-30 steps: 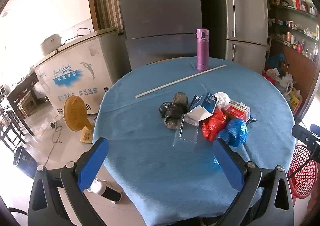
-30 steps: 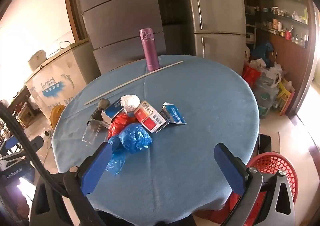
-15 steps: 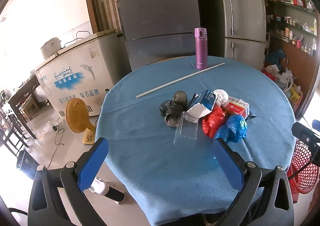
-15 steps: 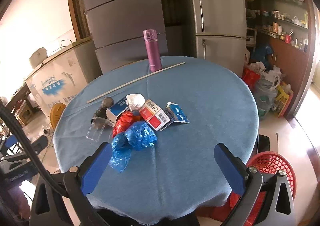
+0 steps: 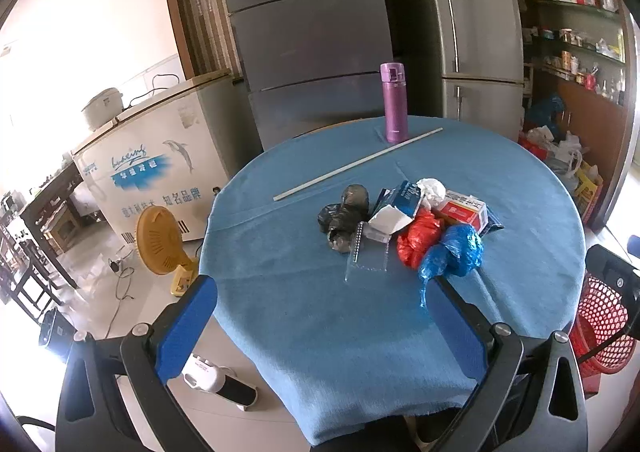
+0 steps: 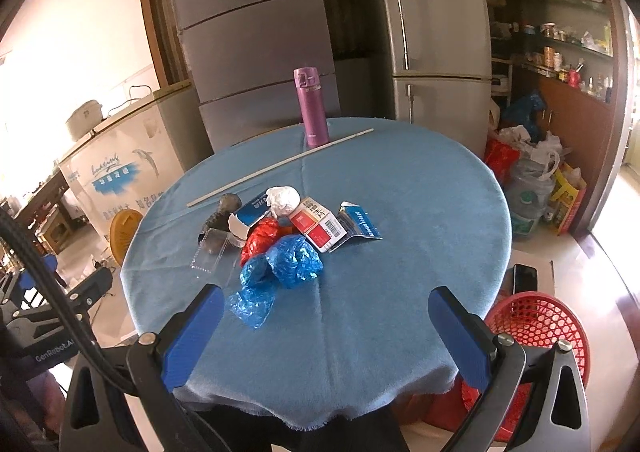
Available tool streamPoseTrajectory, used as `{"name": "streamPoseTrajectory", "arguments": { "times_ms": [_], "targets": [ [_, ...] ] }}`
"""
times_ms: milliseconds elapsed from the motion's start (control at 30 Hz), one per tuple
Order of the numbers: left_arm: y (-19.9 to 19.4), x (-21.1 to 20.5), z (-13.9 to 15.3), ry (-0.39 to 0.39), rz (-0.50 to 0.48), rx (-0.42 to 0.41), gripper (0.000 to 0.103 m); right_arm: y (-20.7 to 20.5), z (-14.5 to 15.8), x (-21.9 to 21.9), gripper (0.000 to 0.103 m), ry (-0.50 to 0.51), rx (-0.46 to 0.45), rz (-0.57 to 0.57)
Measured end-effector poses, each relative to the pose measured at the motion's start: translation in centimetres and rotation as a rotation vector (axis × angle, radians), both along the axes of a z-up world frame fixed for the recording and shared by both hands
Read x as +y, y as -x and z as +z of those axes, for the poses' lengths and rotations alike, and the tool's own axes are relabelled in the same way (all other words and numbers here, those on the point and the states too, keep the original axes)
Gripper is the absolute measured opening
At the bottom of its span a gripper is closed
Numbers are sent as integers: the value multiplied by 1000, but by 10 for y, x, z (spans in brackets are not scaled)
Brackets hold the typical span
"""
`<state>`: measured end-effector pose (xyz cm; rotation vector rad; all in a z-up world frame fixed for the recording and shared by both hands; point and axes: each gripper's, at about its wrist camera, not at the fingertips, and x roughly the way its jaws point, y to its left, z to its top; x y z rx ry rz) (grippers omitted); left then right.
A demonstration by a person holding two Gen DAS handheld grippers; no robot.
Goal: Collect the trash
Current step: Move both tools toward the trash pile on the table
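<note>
Both grippers are built the same: left gripper and right gripper have blue pads on black cut-out frames, silver screws showing. A black cable is seen at 9 o'clock, white "GenRobot" lettering below.

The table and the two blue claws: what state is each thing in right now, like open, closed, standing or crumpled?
Left gripper: open, empty.
Right gripper: open, empty.
Purple flask: upright, lid closed.
Blue plastic bag: crumpled, lying on the table.
Red plastic bag: crumpled.
White wad: balled up.
Red and white box: lying flat.
White rod: lying flat.
Red basket: upright on the floor.
</note>
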<state>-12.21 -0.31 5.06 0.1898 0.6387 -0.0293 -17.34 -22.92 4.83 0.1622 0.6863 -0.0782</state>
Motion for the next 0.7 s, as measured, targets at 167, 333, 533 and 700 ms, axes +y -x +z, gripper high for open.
{"name": "streamPoseTrajectory", "arguments": {
  "times_ms": [167,333,533,700],
  "targets": [
    [5,-3,-2,-3,-23,6,103,6,4,0,103,3,-10,-8],
    [6,-4,-4,0,-36,14,103,8,5,1,103,7,-10,-7],
    [2,-2,-7,10,-40,27,103,3,2,3,103,8,2,-5],
    [-5,0,-11,19,-37,43,103,-3,-1,6,103,13,14,-2]
  ]
}}
